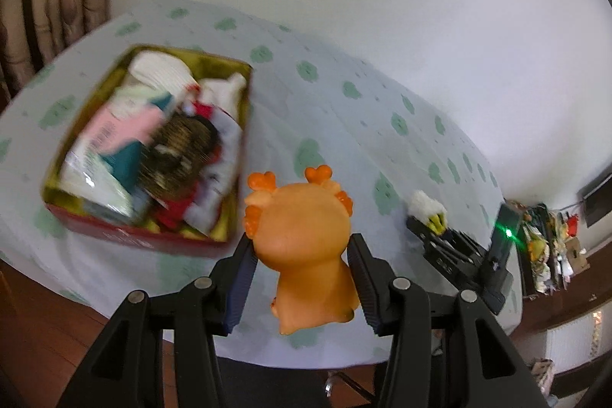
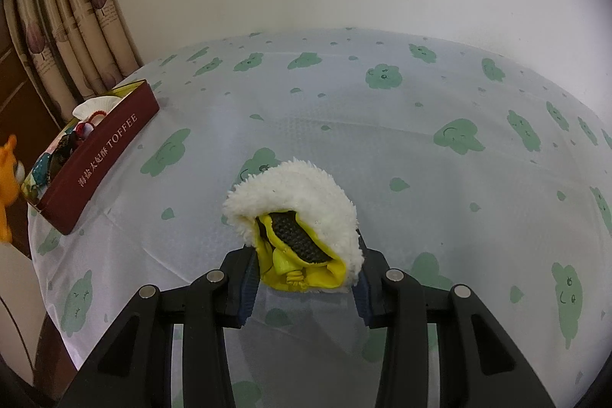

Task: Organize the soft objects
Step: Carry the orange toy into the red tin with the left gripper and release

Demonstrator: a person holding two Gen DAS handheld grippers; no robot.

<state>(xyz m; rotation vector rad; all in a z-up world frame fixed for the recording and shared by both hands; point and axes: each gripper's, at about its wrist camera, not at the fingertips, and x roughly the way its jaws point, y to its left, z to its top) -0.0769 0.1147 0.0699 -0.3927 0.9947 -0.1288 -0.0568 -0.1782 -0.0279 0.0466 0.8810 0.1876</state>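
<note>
Both pairs of jaws stand partly open, each closed onto a soft thing. Between the blue pads of the left gripper [image 1: 302, 278] sits an orange rubbery animal toy with small heart-shaped horns [image 1: 302, 239]; the pads press its body from either side, below the round head. The toy is seen from behind, its head towards the far side of the table and its feet towards the camera, so its long axis runs along the fingers. It is held clear of the tablecloth, just beside the near right corner of the box.

The right gripper [image 2: 304, 278] clamps a small fluffy white slipper with a yellow lining and a black dotted sole [image 2: 302, 217]. Its pads bear on the folded yellow end, and the fleecy rounded end points away from the camera, towards the wall, with the long axis again along the fingers. Whether its far end touches the cloth I cannot tell.

A dark red rectangular tin with a gold inside, lettered TOFFEE [image 2: 103, 155], lies on the white tablecloth printed with green clouds [image 2: 382, 125], well to the slipper's left. Blurred items fill it in the left wrist view: white, pink, teal and red cloth pieces [image 1: 126, 132] and something brown.
</note>
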